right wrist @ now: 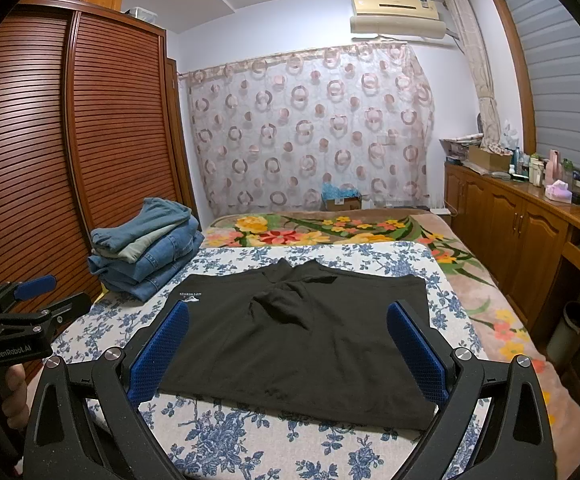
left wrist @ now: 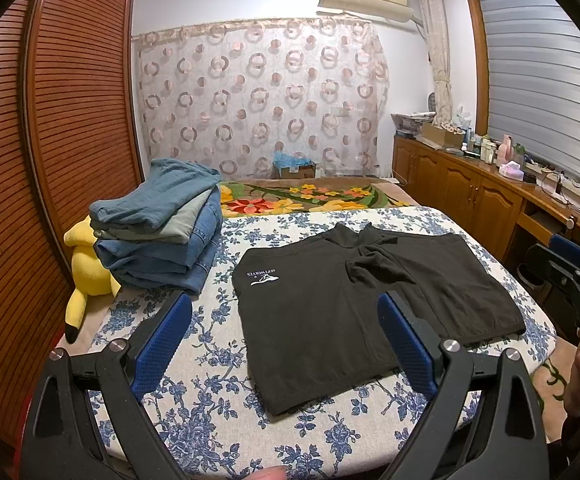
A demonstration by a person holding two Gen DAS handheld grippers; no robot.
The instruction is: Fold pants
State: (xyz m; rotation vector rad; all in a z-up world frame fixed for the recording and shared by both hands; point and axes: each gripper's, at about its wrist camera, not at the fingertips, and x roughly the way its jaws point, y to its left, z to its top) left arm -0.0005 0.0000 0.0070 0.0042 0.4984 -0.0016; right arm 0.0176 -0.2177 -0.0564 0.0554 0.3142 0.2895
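Two grippers hover above the near edge of the black shorts (left wrist: 354,312), which lie flat on the floral board (left wrist: 217,412), right of the stack of folded jeans (left wrist: 161,232). The left gripper (left wrist: 285,340) and right gripper (right wrist: 287,348) both have fingers spread, holding nothing. Folding appears not yet begun; the next move likely requires pinching one side. Only the left view shows the yellow plush toy (left wrist: 85,268) beside that stack.

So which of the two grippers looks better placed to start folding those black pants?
Slightly the left gripper, I'd guess: open, with the black pants' near corner between its fingers. The right gripper, also open, hovers over their middle.
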